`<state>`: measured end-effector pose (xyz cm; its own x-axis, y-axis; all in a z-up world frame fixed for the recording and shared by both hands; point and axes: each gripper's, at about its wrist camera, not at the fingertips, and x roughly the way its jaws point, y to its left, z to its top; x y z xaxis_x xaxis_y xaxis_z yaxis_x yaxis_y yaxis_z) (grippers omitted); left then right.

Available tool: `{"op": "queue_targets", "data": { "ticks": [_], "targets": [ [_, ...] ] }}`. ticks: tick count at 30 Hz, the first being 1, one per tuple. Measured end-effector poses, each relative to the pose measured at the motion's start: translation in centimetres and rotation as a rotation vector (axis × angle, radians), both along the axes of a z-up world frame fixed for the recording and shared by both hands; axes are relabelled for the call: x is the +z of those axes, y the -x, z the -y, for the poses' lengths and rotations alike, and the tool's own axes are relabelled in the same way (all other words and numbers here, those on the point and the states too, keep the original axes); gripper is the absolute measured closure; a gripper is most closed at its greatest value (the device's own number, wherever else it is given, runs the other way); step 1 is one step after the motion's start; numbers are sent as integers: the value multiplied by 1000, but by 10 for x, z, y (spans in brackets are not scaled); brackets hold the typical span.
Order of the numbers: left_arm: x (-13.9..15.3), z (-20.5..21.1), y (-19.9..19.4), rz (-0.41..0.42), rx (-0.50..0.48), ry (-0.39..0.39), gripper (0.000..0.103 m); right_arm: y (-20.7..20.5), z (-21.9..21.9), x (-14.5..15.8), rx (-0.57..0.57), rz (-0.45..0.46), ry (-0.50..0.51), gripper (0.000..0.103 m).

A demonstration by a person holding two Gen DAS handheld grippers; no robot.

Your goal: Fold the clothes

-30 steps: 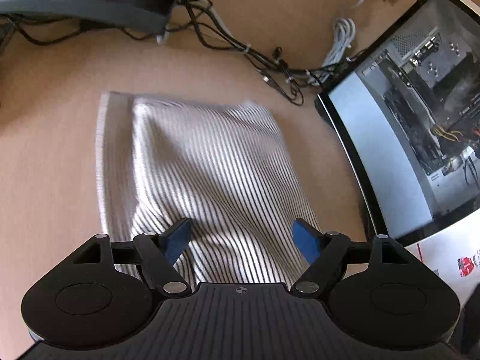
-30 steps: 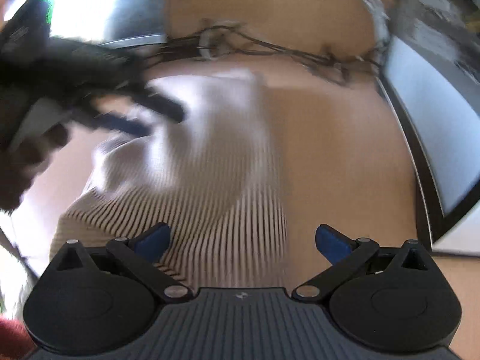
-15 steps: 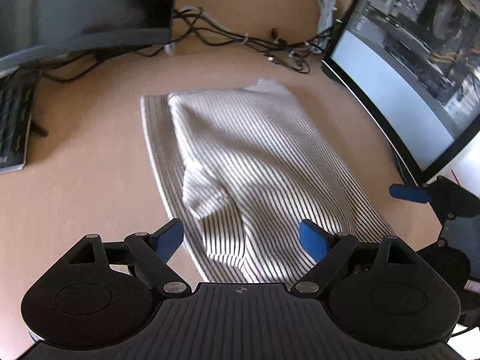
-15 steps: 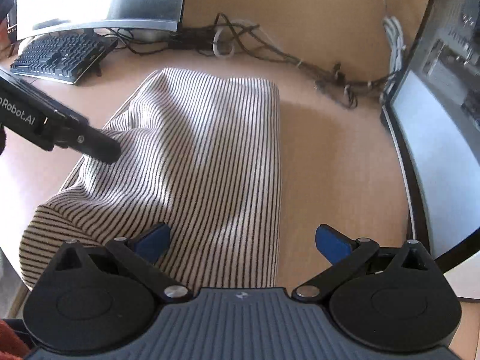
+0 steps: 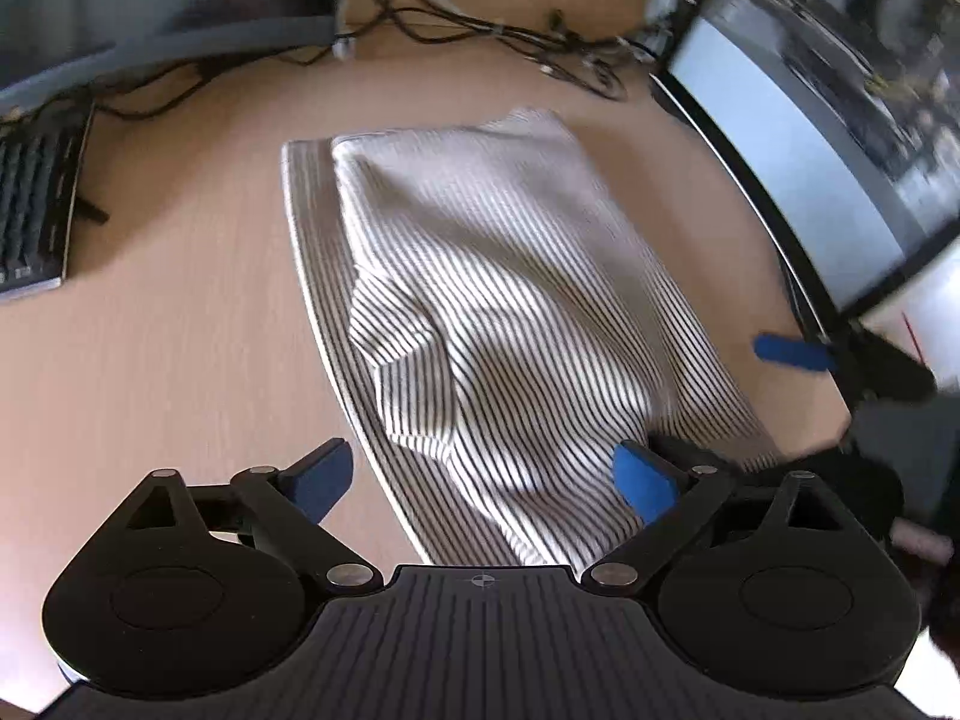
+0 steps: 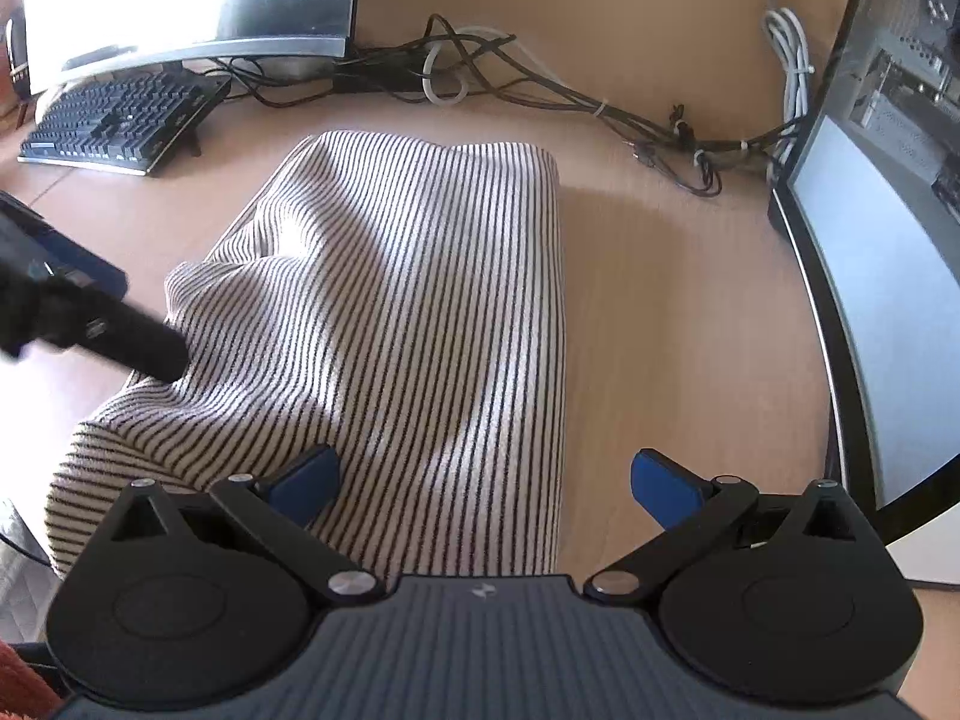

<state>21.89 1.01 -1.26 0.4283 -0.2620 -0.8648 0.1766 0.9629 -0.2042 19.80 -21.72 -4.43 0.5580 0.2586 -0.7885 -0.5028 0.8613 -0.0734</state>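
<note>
A black-and-white striped garment (image 5: 498,312) lies folded lengthwise on the wooden desk (image 5: 168,360); it also shows in the right wrist view (image 6: 396,324). My left gripper (image 5: 486,480) is open and empty over the garment's near end. My right gripper (image 6: 486,486) is open and empty over the garment's near right edge. The right gripper's blue fingertip (image 5: 786,351) shows at the right in the left wrist view. The left gripper's dark finger (image 6: 114,336) shows at the left in the right wrist view, touching the cloth's left fold.
A black keyboard (image 6: 120,120) and a monitor (image 6: 192,6) stand at the back left. Tangled cables (image 6: 540,96) run along the back edge. A second monitor (image 6: 888,276) stands along the right side, also in the left wrist view (image 5: 798,144).
Both grippers have pulled back from the garment, so more of it and the desk shows. The left gripper's finger has moved closer to the cloth's left fold. The garment lies still.
</note>
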Motion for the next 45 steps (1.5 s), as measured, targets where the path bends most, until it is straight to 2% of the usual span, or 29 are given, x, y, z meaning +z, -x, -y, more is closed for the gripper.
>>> {"op": "queue_targets", "data": {
  "ticks": [2, 4, 6, 9, 11, 14, 17, 21, 23, 24, 28, 30, 32, 34, 38, 41, 43, 45],
  "targets": [
    [2, 1, 2, 27, -12, -19, 4, 2, 5, -2, -7, 5, -28, 0],
    [-1, -1, 1, 32, 16, 11, 4, 4, 8, -3, -8, 21, -43, 0],
    [-4, -1, -2, 32, 27, 50, 4, 8, 8, -3, -3, 42, -35, 0],
    [-6, 2, -3, 68, 8, 49, 6, 11, 3, 0, 27, 81, 5, 0],
    [-9, 3, -3, 68, -12, 49, 11, 11, 1, 2, 40, 94, 9, 0],
    [-16, 2, -2, 77, -22, 14, 12, 13, 11, 8, 17, 119, -96, 0],
    [-23, -9, -4, 105, 23, -13, 12, 16, 20, 16, -50, 164, -206, 0],
    [-21, -29, -5, 111, 117, 65, 11, 11, 24, 32, -89, 216, -249, 0],
    [-18, -36, -7, 102, 147, 105, 9, 8, 18, 41, -35, 225, -227, 3],
    [-16, -39, -8, 106, 166, 118, 9, 8, 13, 43, 10, 226, -208, 13],
    [-10, -46, -7, 117, 223, 129, 8, 14, 5, 40, 186, 197, -180, 31],
    [-9, -46, -6, 115, 227, 108, 8, 19, 3, 34, 231, 170, -158, 53],
    [-10, -41, -4, 105, 207, 63, 8, 25, 2, 29, 271, 129, -152, 54],
    [-10, -40, -2, 94, 205, 32, 7, 33, -8, 21, 335, 94, -74, 54],
    [-14, -34, 2, 66, 172, 46, 6, 31, -30, 12, 447, 102, 71, 54],
    [-16, -24, 2, 74, 118, 47, 5, 24, -43, 24, 567, 132, 129, 52],
    [-16, -21, 2, 93, 106, 48, 5, 20, -38, 40, 561, 168, 71, 52],
    [-14, -18, 2, 115, 109, 30, 5, 15, -23, 58, 493, 171, -56, 49]
  ]
}}
